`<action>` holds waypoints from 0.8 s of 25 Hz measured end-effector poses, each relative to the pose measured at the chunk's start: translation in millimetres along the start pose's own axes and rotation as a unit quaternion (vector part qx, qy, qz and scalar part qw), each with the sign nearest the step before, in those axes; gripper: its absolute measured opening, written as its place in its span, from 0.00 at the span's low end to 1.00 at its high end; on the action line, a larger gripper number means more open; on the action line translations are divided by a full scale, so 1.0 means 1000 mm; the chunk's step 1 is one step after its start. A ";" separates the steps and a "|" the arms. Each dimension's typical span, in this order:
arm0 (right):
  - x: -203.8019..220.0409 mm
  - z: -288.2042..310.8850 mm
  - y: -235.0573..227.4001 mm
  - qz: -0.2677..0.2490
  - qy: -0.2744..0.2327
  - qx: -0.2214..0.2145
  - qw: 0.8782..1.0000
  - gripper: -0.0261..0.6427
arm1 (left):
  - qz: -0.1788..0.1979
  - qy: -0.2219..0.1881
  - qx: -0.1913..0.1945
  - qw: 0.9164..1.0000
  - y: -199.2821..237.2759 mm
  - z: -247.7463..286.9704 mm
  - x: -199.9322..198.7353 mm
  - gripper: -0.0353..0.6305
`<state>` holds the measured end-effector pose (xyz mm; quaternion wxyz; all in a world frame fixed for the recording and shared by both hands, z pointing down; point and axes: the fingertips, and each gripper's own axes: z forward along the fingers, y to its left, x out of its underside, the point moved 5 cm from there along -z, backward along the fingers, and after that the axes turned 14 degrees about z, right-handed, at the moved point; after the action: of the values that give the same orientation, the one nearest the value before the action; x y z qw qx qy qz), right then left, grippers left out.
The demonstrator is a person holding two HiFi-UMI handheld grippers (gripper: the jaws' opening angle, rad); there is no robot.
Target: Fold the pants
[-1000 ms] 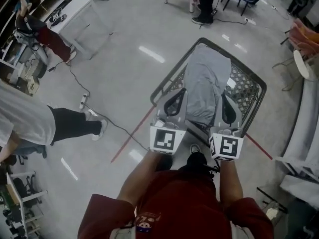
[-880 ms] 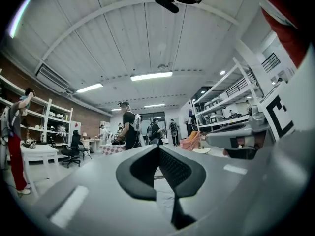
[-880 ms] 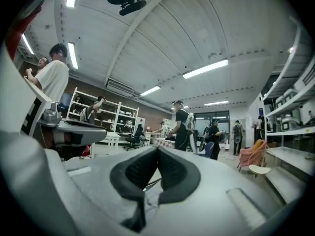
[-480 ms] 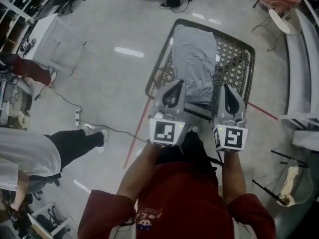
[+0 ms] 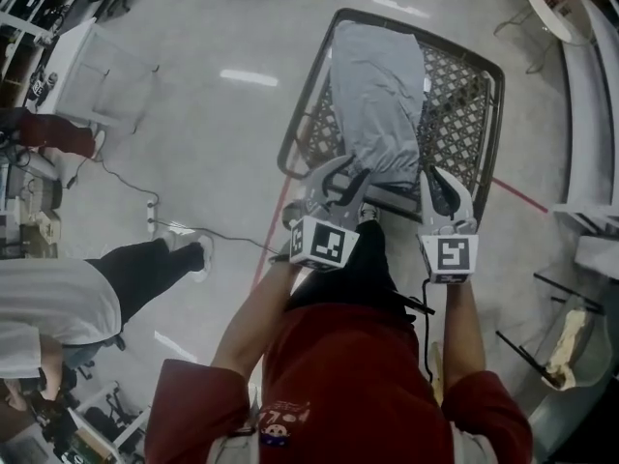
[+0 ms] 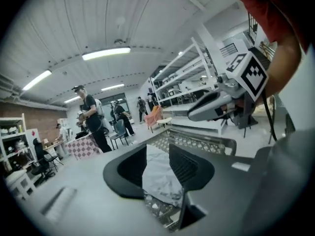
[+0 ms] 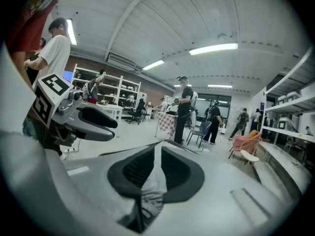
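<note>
In the head view, a workshop's pale floor (image 5: 193, 153) lies under a mesh tabletop (image 5: 464, 104). The grey pants (image 5: 377, 95) stretch along it from near to far. The left tool (image 5: 340, 184) and the right tool (image 5: 443, 189) sit at the left and right corners of the pants' near end.

In the left gripper view, the left tool's jaws have just been opening and stand clearly apart, with cloth between them unpinched.

In the right gripper view, the right tool's jaws have also just been opening. They show a narrow gap with cloth lying loose in it, and people (image 7: 184, 107) stand far off.
</note>
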<state>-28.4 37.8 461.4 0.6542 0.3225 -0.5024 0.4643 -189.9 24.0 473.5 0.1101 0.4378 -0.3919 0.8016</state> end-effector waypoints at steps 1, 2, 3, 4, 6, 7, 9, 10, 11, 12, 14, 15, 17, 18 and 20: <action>0.009 0.004 0.001 0.004 0.018 -0.011 1.000 0.11 | 0.017 0.013 0.023 1.000 -0.008 0.006 0.008 0.30; 0.018 0.009 0.000 0.009 0.036 -0.022 0.999 0.14 | 0.034 0.026 0.047 0.998 -0.016 0.011 0.016 0.33; 0.030 0.014 -0.001 0.008 0.056 -0.032 0.998 0.17 | 0.049 0.038 0.072 0.995 -0.024 0.017 0.024 0.34; 0.042 0.018 -0.004 -0.002 0.077 -0.043 0.996 0.20 | 0.063 0.048 0.096 0.992 -0.032 0.023 0.033 0.37; 0.064 0.027 -0.007 -0.025 0.119 -0.068 0.990 0.25 | 0.086 0.068 0.142 0.984 -0.046 0.037 0.051 0.42; 0.074 0.031 -0.008 -0.033 0.140 -0.080 0.986 0.27 | 0.096 0.079 0.164 0.979 -0.053 0.043 0.061 0.45; 0.093 0.038 -0.009 -0.047 0.181 -0.101 0.977 0.31 | 0.106 0.105 0.211 0.966 -0.064 0.052 0.079 0.49; 0.102 0.042 -0.010 -0.056 0.200 -0.111 0.972 0.33 | 0.109 0.116 0.233 0.959 -0.069 0.056 0.088 0.51; 0.111 0.045 -0.011 -0.067 0.217 -0.119 0.966 0.34 | 0.114 0.126 0.252 0.953 -0.073 0.061 0.095 0.52; 0.120 0.049 -0.012 -0.078 0.234 -0.127 0.961 0.35 | 0.120 0.133 0.268 0.947 -0.077 0.066 0.103 0.53; 0.138 0.054 -0.015 -0.097 0.264 -0.140 0.949 0.37 | 0.131 0.144 0.296 0.935 -0.086 0.075 0.115 0.53; 0.146 0.057 -0.016 -0.103 0.278 -0.147 0.944 0.37 | 0.134 0.149 0.310 0.929 -0.090 0.079 0.120 0.54; 0.160 0.061 -0.017 -0.114 0.304 -0.161 0.932 0.38 | 0.137 0.157 0.331 0.920 -0.097 0.086 0.128 0.54; 0.166 0.063 -0.018 -0.120 0.315 -0.168 0.927 0.38 | 0.138 0.162 0.340 0.916 -0.100 0.090 0.133 0.54; 0.175 0.069 -0.020 -0.130 0.332 -0.181 0.917 0.39 | 0.142 0.172 0.359 0.906 -0.104 0.095 0.140 0.54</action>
<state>-23.1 18.9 649.7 0.8850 0.0887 -0.2855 0.3570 -160.3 0.8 668.7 -0.1035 0.2426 -0.1105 0.9582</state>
